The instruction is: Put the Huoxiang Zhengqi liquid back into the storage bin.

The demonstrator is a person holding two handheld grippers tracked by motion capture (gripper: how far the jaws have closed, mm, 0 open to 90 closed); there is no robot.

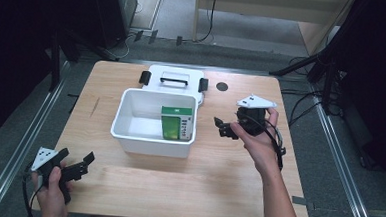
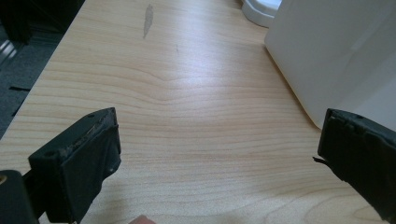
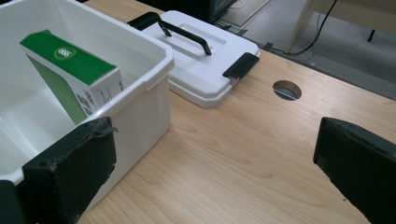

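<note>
A white plastic bin (image 1: pixel 129 137) stands mid-table with a green and white carton (image 1: pixel 176 122) leaning upright against its right wall. Its white lid (image 1: pixel 175 80), with a black handle and black clasps, lies flat just behind it. My right gripper (image 1: pixel 220 128) hovers right of the bin, jaws open and empty, pointing at it. In the right gripper view the carton (image 3: pixel 70 70) shows inside the bin's rim (image 3: pixel 154 70) with the lid (image 3: pixel 201 56) beyond. My left gripper (image 1: pixel 77 155) rests at the table's front left corner, open and empty; the bin's wall (image 2: pixel 336 51) is ahead to its right.
A round cable hole (image 1: pixel 222 86) is in the tabletop right of the lid, also visible as a hole (image 3: pixel 286 89) from the right gripper. Bare wood (image 2: pixel 187 93) lies ahead of the left gripper. Dark stands and cables surround the table.
</note>
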